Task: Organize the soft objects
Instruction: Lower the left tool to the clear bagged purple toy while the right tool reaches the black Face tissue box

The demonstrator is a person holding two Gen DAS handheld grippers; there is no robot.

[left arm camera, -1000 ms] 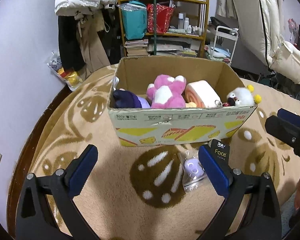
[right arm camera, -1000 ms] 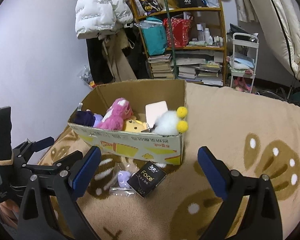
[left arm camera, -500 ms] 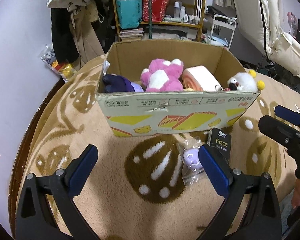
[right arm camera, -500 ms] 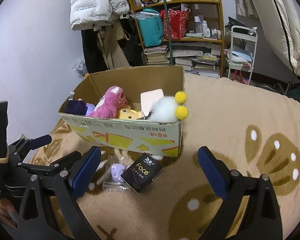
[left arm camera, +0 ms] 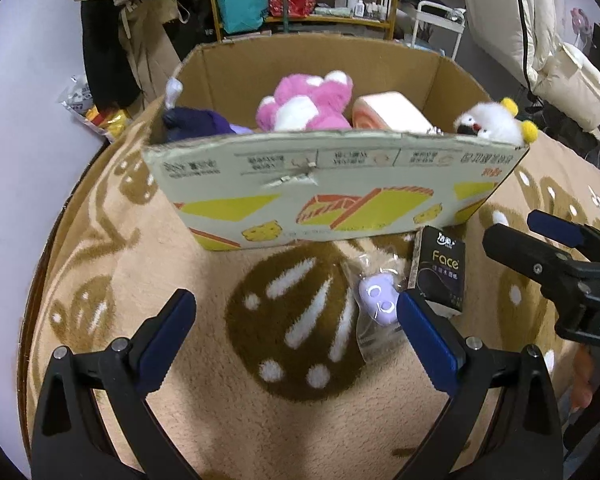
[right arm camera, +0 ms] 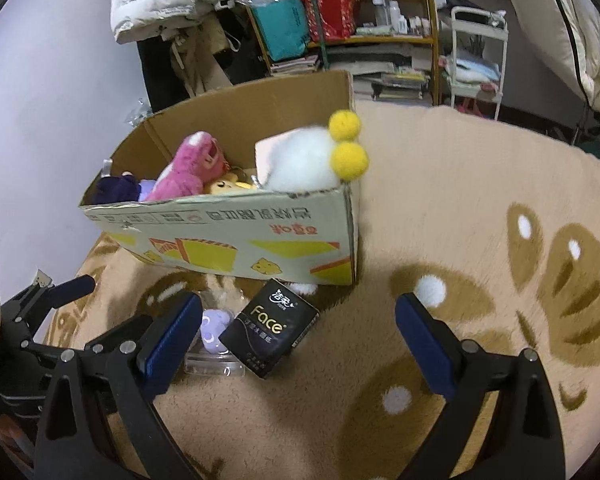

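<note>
Hovering wide-jawed and empty, left gripper (left arm camera: 296, 336) and right gripper (right arm camera: 300, 336) face the bagged purple toy (left arm camera: 378, 300) and tissue pack (right arm camera: 270, 328) lying outside the cardboard box (left arm camera: 332, 184).

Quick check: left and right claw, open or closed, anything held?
Left claw: open, holding nothing, above the rug.
Right claw: open, holding nothing, near the black Face pack.
</note>
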